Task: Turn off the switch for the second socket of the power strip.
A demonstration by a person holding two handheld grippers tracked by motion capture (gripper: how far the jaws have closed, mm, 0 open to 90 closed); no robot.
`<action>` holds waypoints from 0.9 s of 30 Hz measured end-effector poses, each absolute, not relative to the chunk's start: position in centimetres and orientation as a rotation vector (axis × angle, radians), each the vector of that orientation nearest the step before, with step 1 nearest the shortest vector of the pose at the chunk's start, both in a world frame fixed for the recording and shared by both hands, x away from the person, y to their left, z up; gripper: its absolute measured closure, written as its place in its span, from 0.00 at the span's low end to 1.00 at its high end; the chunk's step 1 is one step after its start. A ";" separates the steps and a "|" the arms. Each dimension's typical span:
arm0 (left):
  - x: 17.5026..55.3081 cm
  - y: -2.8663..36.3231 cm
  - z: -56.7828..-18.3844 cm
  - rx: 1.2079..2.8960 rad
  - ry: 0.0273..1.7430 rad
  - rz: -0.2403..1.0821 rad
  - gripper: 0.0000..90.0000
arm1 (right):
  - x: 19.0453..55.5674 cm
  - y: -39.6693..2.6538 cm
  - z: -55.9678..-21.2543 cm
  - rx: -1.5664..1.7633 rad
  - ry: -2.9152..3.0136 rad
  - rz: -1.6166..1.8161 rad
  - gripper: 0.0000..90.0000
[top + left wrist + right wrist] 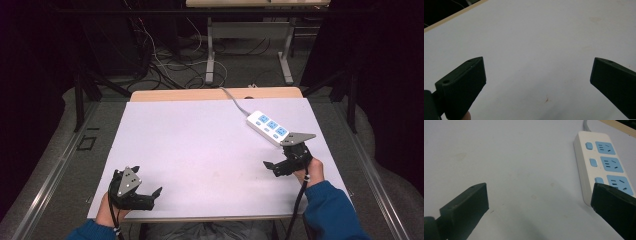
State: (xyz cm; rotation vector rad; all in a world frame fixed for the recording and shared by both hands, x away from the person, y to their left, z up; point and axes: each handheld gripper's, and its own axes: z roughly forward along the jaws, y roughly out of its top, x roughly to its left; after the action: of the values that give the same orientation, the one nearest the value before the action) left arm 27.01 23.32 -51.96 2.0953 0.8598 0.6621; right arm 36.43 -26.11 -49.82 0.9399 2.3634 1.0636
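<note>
- The table, covered in white, holds one thing worth reaching for: a white power strip with blue sockets, lying at the far right with its grey cord trailing off the back edge.
- To take the strip well, I judge the right gripper should swing right, square its jaws across the narrow body, and close on the near end, clear of the switches.
- The right gripper is spread wide and holds nothing; the strip's near end sits just beside its right jaw.
- The left gripper, also spread wide and holding nothing, hovers at the near left corner, well apart from the strip.
</note>
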 end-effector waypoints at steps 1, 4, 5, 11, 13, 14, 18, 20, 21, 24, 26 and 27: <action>27.0 23.3 -51.9 2.101 0.855 0.675 0.00 | 36.6 -26.1 -49.8 0.941 2.364 1.063 0.01; 27.0 23.4 -52.0 2.092 0.864 0.666 0.00 | 37.3 -26.1 -49.8 0.944 2.359 1.058 0.01; 27.0 23.5 -51.9 2.093 0.860 0.675 0.00 | 37.5 -26.1 -49.8 0.952 2.360 1.056 0.01; 27.0 23.4 -51.9 2.094 0.859 0.674 0.00 | 38.7 -26.0 -49.9 0.942 2.362 1.035 0.01; 27.0 23.5 -51.9 2.090 0.859 0.671 0.00 | 39.1 -26.0 -49.9 0.945 2.362 1.036 0.01; 26.9 23.4 -51.9 2.089 0.860 0.667 0.00 | 39.2 -25.9 -49.9 0.947 2.357 1.030 0.01; 26.9 23.4 -51.8 2.091 0.855 0.670 0.00 | 39.9 -25.9 -49.9 0.961 2.348 1.035 0.01; 26.9 23.3 -52.0 2.084 0.855 0.666 0.00 | 40.3 -25.9 -49.9 0.974 2.350 1.037 0.01; 26.9 23.2 -51.9 2.089 0.853 0.667 0.00 | 40.5 -25.8 -49.9 0.978 2.357 1.030 0.01; 26.8 23.3 -52.0 2.098 0.860 0.660 0.00 | 41.2 -25.7 -49.8 0.951 2.351 1.031 0.01; 26.9 23.3 -52.0 2.089 0.861 0.670 0.00 | 41.9 -25.5 -49.6 0.963 2.346 1.031 0.01; 26.9 23.2 -52.0 2.095 0.855 0.666 0.00 | 42.2 -25.4 -49.6 0.944 2.342 1.023 0.01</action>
State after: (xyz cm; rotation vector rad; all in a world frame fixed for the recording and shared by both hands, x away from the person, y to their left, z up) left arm 26.90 23.22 -51.95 2.0955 0.8553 0.6664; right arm 42.24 -25.43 -49.58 0.9436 2.3415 1.0226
